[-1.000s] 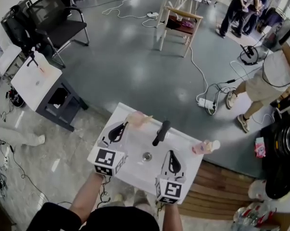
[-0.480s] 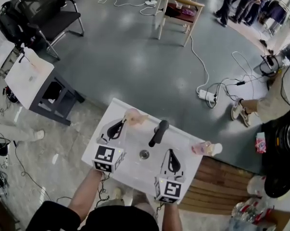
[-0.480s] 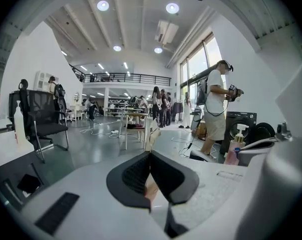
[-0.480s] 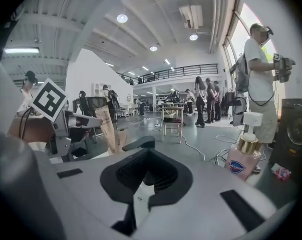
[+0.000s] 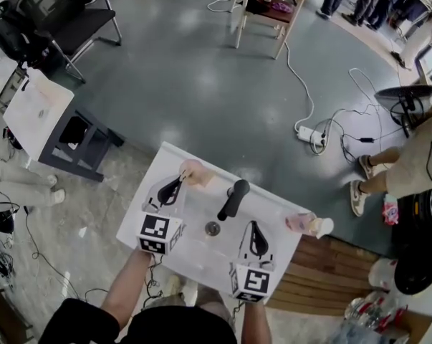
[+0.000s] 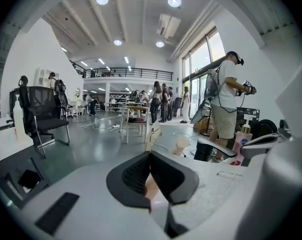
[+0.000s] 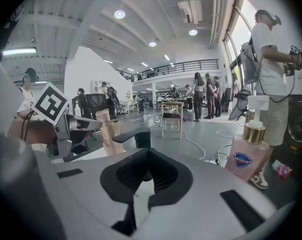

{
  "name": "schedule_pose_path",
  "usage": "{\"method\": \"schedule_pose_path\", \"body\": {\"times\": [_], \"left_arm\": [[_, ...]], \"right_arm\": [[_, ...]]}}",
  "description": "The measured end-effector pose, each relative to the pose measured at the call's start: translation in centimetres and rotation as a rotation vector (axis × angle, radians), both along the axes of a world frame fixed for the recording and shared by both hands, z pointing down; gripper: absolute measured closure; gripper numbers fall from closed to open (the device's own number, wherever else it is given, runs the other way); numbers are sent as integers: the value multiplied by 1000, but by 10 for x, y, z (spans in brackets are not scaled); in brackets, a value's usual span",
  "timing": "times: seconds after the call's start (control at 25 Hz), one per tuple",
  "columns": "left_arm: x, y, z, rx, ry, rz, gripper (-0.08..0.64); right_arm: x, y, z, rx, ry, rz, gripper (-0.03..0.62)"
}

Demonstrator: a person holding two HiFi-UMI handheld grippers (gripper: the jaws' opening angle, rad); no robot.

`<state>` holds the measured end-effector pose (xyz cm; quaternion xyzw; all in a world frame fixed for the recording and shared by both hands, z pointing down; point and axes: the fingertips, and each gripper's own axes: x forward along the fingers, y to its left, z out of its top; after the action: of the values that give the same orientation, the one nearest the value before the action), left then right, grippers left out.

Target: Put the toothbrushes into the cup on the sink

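A white sink [image 5: 165, 165] sits below me with a black faucet [image 5: 231, 200] at its back. A pinkish cup [image 5: 194, 172] stands on the rim left of the faucet; it also shows as the tan cup [image 6: 181, 145] [image 7: 106, 128]. My left gripper [image 5: 179, 183] points at the cup, its tips just short of it. Its jaws are shut on a pale toothbrush [image 6: 152, 134], which sticks up past the tips, a peach part showing between the pads. My right gripper [image 5: 256, 228] hovers over the basin's right side, shut and holding nothing, aimed at the faucet [image 7: 134, 135].
A pink soap bottle [image 5: 308, 224] [image 7: 247, 154] stands at the sink's right corner. The drain [image 5: 213, 228] lies between the grippers. A person's legs [image 5: 387, 170] and floor cables [image 5: 312, 135] are to the right, a small white table [image 5: 36, 113] to the left.
The head camera has shifted, so the room slides in the picture. Both grippers keep about the same places over the sink, the left one still by the cup.
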<state>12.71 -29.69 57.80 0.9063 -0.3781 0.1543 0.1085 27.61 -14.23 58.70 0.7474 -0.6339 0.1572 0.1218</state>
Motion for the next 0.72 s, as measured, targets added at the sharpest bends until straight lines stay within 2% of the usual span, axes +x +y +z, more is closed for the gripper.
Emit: {"method": "schedule_pose_path", "body": {"times": [0.2, 0.72], "left_arm": [[1, -4, 10, -12, -11, -7, 557], [3, -6, 9, -8, 21, -19, 550]], "right_arm": [[7, -1, 14, -4, -5, 2, 594], [7, -4, 16, -15, -20, 13, 594]]}}
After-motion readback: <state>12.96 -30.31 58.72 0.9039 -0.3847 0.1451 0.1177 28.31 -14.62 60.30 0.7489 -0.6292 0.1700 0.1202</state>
